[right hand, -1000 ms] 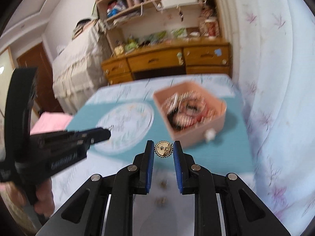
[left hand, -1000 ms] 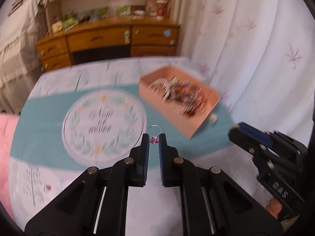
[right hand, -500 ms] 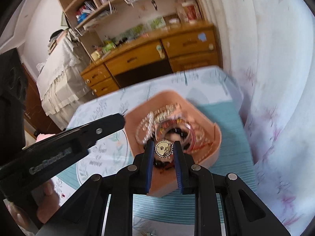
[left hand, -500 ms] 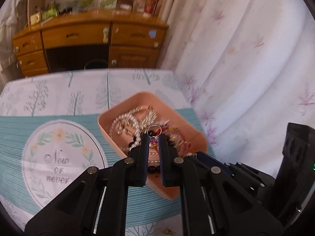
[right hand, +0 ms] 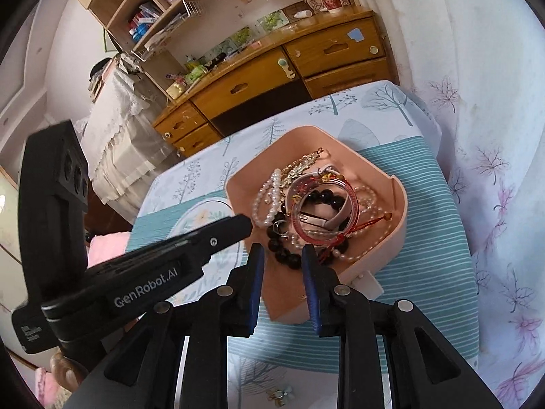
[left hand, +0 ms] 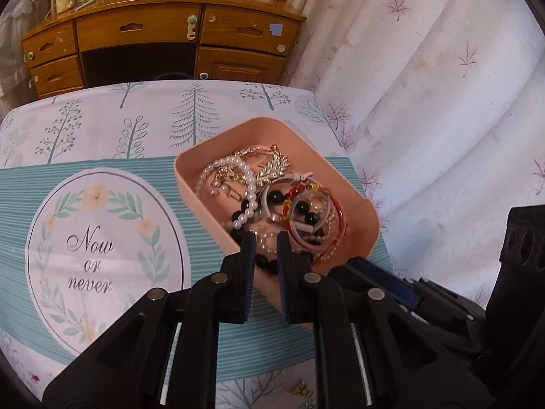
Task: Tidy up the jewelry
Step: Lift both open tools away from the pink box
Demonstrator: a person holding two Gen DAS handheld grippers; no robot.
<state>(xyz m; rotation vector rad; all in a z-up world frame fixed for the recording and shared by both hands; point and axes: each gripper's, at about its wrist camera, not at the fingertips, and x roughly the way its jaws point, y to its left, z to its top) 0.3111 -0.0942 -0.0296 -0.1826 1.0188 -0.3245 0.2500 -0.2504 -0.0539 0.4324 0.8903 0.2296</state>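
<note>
Both grippers hang over the near rim of the pink tray (left hand: 369, 220). Left gripper (left hand: 262, 238): jaws have just been opening, a narrow gap, nothing visible between them. Right gripper (right hand: 282, 252): jaws have just been opening, parted, nothing between them. Tray sits on the teal-striped tablecloth (left hand: 112, 163), holding a pearl strand (left hand: 250, 184), black beads (right hand: 289, 255) and a red bangle (right hand: 354, 204).

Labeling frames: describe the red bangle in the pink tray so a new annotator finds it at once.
On the teal striped tablecloth sits a pink tray heaped with jewelry. In the heap's middle lies the red bangle, a thin translucent hoop with a white band inside it. Its neighbours are beaded: a white pearl strand and a black bead bracelet.
</note>
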